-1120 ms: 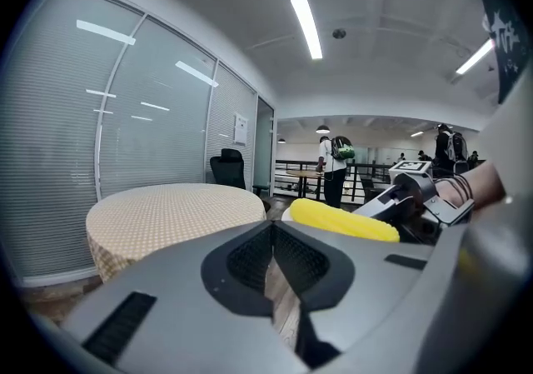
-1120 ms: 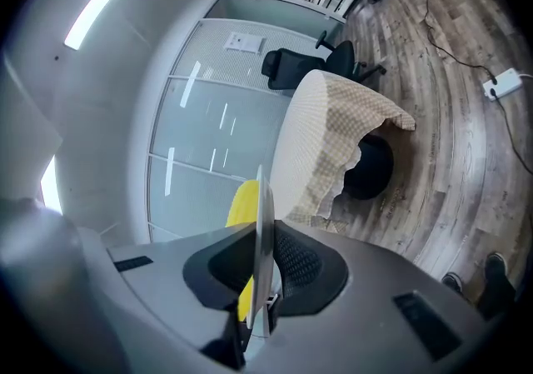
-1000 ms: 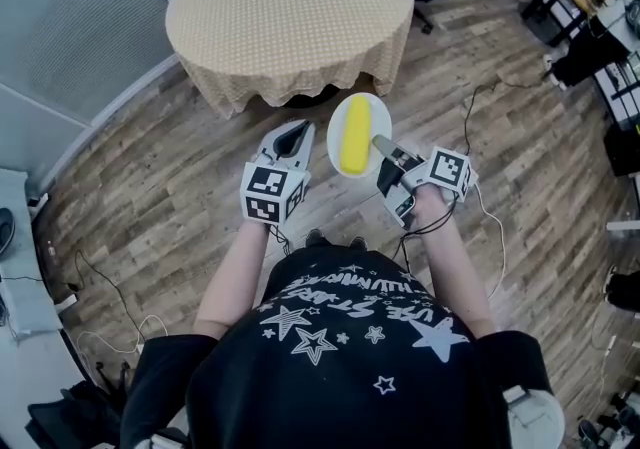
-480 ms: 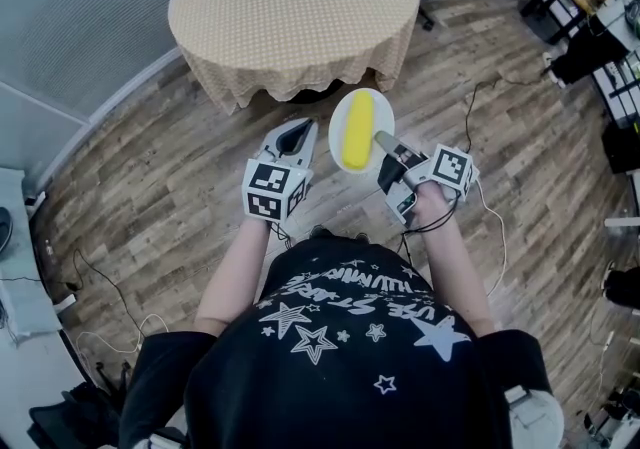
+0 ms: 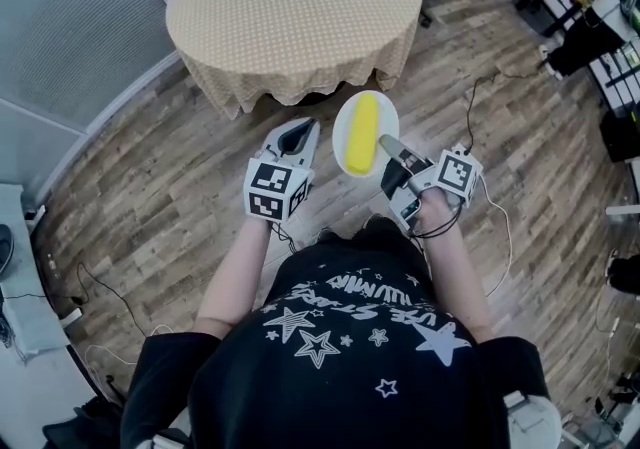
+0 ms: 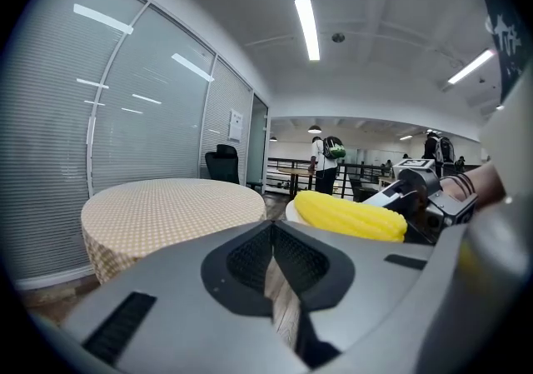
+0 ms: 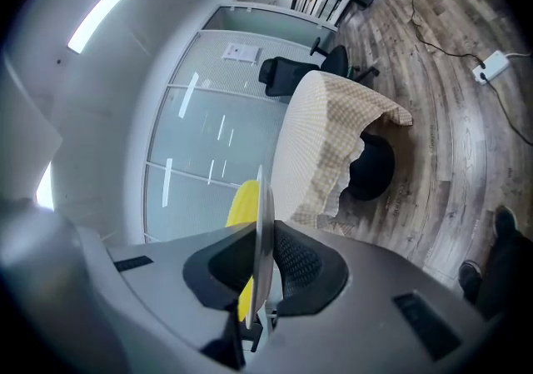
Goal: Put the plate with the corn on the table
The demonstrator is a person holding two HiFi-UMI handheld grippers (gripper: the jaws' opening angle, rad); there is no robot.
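**Right gripper** [image 5: 386,145]: the jaws are closed on the near rim of the plate [image 5: 342,145]. In the right gripper view the plate [image 7: 265,226] stands edge-on, pinched between the two pads.

**Corn** [image 5: 362,132]: it lies lengthwise on the plate, just ahead of this gripper's jaw tips. In the right gripper view it shows as a yellow strip [image 7: 243,206] left of the plate's edge.

**Plate position:** it is held in the air over the wooden floor [image 5: 150,187]. The round table [image 5: 290,7], covered with a checked cloth, stands ahead of the gripper. It is near the plate's far rim but not touching it.

**Left gripper** [image 5: 300,130]: the jaws are drawn together, leaving only a thin slit, with nothing between them [image 6: 273,241]. It is held just to the left of the plate and apart from it. From this gripper the corn [image 6: 350,216] lies ahead and to the right. The table [image 6: 166,201] lies ahead and to the left.
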